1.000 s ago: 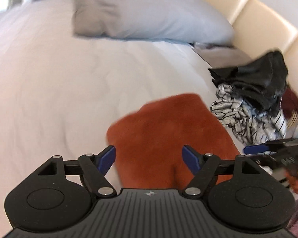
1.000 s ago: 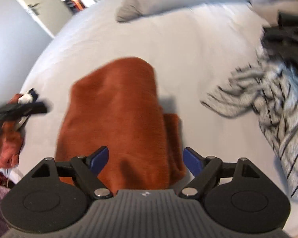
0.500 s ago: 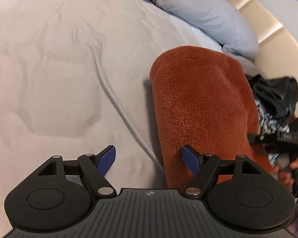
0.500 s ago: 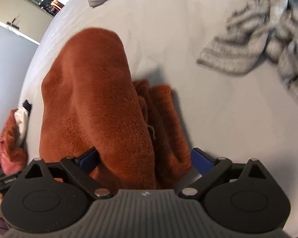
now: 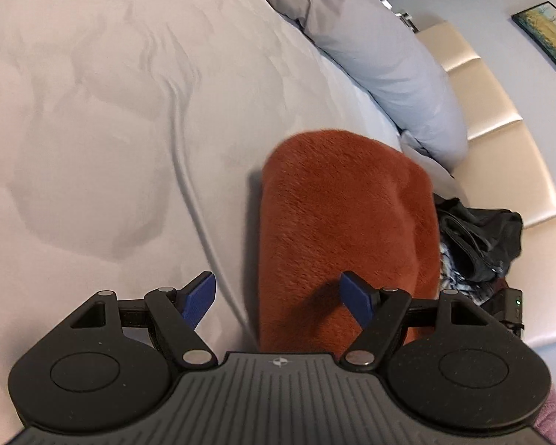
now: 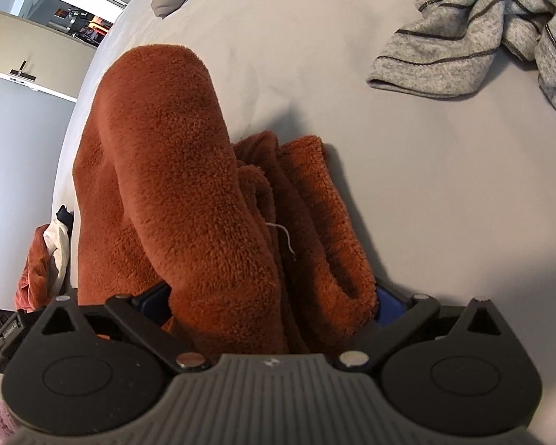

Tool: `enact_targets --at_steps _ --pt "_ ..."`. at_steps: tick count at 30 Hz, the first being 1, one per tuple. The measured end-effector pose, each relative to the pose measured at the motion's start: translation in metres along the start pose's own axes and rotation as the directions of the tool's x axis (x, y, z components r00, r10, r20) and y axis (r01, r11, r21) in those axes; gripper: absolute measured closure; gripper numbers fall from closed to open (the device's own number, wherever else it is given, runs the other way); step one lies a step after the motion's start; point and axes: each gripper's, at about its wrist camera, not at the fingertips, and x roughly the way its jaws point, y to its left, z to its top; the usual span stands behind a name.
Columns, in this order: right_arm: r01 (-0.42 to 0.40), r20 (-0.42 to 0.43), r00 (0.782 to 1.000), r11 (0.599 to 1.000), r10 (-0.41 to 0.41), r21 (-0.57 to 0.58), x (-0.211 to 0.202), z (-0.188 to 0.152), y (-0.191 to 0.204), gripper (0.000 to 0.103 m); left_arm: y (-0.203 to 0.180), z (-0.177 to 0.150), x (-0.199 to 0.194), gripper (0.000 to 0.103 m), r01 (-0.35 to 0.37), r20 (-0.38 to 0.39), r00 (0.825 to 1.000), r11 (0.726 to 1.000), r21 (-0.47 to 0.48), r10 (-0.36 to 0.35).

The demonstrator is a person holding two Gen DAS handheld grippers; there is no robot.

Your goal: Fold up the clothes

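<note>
We are viewing a bed (image 5: 92,148) bearing a rust-orange fleece garment (image 5: 344,222), and we are working across it from left to right.

On the left, the left hand-held gripper (image 5: 281,296) is standing wide apart and holding nothing. Its left blue pad is hanging over bare sheet, while its right pad is sitting over the garment's near left edge; whether that pad is touching the pile, we cannot tell. The garment is lying ahead and to the right of this gripper, its long axis running away from us toward the grey pillow (image 5: 374,55).

In the middle, the garment is resting as a doubled bundle: one thick fold is lying on top, with further layers showing beneath along its right side, where a loose white thread (image 6: 283,235) is hanging.

On the right, the right hand-held gripper (image 6: 274,307) is spread wide with the bundle's near end bulging between its pads and hiding most of both. We are judging that it is bracketing the stacked layers; whether it is pressing on them cannot be settled. This gripper is the nearer of the two to the fabric.

Further right, a grey striped knit garment (image 6: 482,37) is lying crumpled, well apart from the fleece. A black garment (image 5: 478,237) is heaped beyond the bundle's far right side.
</note>
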Motion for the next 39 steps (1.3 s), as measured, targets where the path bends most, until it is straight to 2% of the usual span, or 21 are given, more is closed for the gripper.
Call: enact_targets --at_steps 5,8,11,13,14,16,18,22,26,35,39 --pt "0.004 0.017 1.0 1.0 -0.004 -0.001 0.004 0.001 0.005 0.0 0.0 -0.007 0.028 0.027 0.018 -0.032 0.999 0.999 -0.046 -0.02" --pt "0.01 0.028 1.0 1.0 -0.009 -0.013 0.009 0.0 0.011 0.001 0.001 -0.011 0.043 0.022 0.021 -0.036 0.999 0.997 -0.07 -0.024" --pt "0.019 0.044 0.999 0.999 -0.018 -0.03 0.008 0.002 0.018 0.01 0.004 -0.014 0.053 0.022 0.066 -0.016 0.998 0.993 -0.096 -0.068" --pt "0.022 0.062 0.998 0.999 -0.02 -0.035 0.003 0.005 0.021 0.023 0.006 -0.015 0.058 0.038 0.114 -0.007 0.993 0.987 -0.115 -0.116" --pt "0.02 0.071 0.997 0.999 -0.017 -0.036 0.0 0.006 0.022 0.025 0.005 -0.014 0.059 0.039 0.127 -0.005 0.992 0.984 -0.121 -0.129" --pt "0.011 0.08 0.997 0.999 -0.007 -0.042 -0.004 0.007 0.023 0.029 0.002 -0.011 0.058 0.051 0.135 -0.002 0.991 0.986 -0.099 -0.136" --pt "-0.006 0.09 0.996 0.999 0.01 -0.048 -0.007 0.005 0.025 0.032 0.001 -0.009 0.053 0.056 0.143 0.005 0.99 0.986 -0.091 -0.143" --pt "-0.048 0.111 0.993 0.998 0.051 -0.033 -0.011 0.005 0.033 0.036 -0.001 0.0 0.039 0.059 0.148 0.041 0.989 0.987 -0.06 -0.145" --pt "-0.094 0.14 0.985 0.994 0.102 -0.058 -0.006 0.009 0.06 0.04 0.006 0.019 0.016 0.06 0.141 0.091 0.987 0.988 -0.062 -0.135" --pt "-0.225 0.131 0.962 0.968 0.239 -0.114 0.035 0.045 0.166 0.04 0.043 0.086 -0.065 0.06 0.116 0.227 0.968 0.993 -0.034 -0.105" --pt "-0.266 0.109 0.952 0.95 0.285 -0.162 0.069 0.065 0.223 0.04 0.066 0.127 -0.101 0.06 0.07 0.262 0.963 0.997 -0.022 -0.062"
